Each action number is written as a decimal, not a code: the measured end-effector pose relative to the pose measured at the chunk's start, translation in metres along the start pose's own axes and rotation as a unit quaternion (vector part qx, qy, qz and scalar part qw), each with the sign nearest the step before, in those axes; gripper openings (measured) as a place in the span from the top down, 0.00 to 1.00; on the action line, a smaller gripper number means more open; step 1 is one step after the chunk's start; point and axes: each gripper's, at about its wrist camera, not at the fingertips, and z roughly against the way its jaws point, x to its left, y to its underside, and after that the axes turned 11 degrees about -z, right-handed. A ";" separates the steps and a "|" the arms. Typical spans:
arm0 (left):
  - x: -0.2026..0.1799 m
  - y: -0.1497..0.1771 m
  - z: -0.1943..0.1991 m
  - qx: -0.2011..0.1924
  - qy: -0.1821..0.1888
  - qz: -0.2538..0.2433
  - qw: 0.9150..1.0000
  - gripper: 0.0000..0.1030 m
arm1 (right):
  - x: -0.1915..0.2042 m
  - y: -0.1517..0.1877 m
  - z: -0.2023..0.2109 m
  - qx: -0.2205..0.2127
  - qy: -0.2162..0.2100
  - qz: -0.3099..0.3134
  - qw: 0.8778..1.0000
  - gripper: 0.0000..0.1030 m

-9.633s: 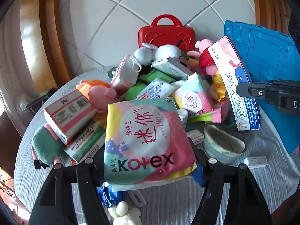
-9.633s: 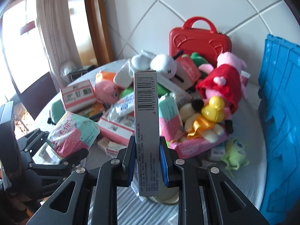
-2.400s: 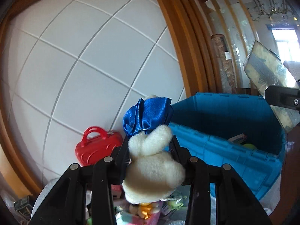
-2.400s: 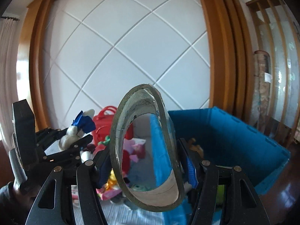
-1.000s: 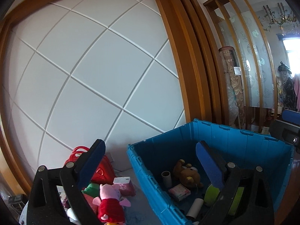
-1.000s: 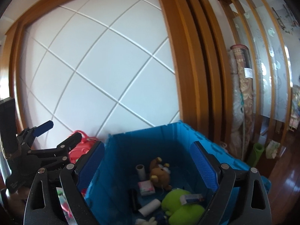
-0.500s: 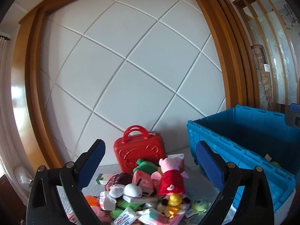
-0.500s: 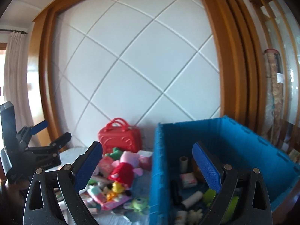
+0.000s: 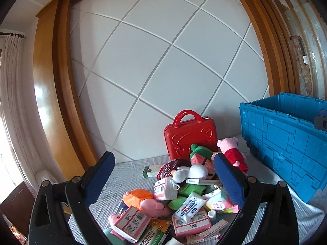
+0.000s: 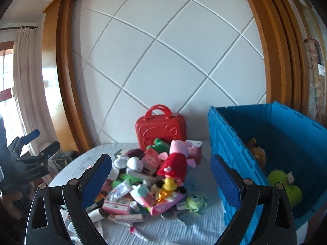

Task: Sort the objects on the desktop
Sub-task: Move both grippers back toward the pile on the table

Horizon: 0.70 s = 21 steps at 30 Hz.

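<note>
- Left gripper [image 9: 163, 175]: jaws spread wide, holding nothing; pile of toys and packets [image 9: 184, 194] lies ahead between and below the fingers
- Right gripper [image 10: 161, 173]: likewise wide and empty; best to descend on one exposed item
- Blue crate [image 10: 265, 134] wall just beside the right finger; open room above the pile
</note>
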 end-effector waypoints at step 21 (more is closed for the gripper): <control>-0.037 0.240 0.014 0.199 0.128 -0.041 0.971 0.04 | -0.022 0.135 -0.103 0.204 -0.059 0.081 0.974 0.05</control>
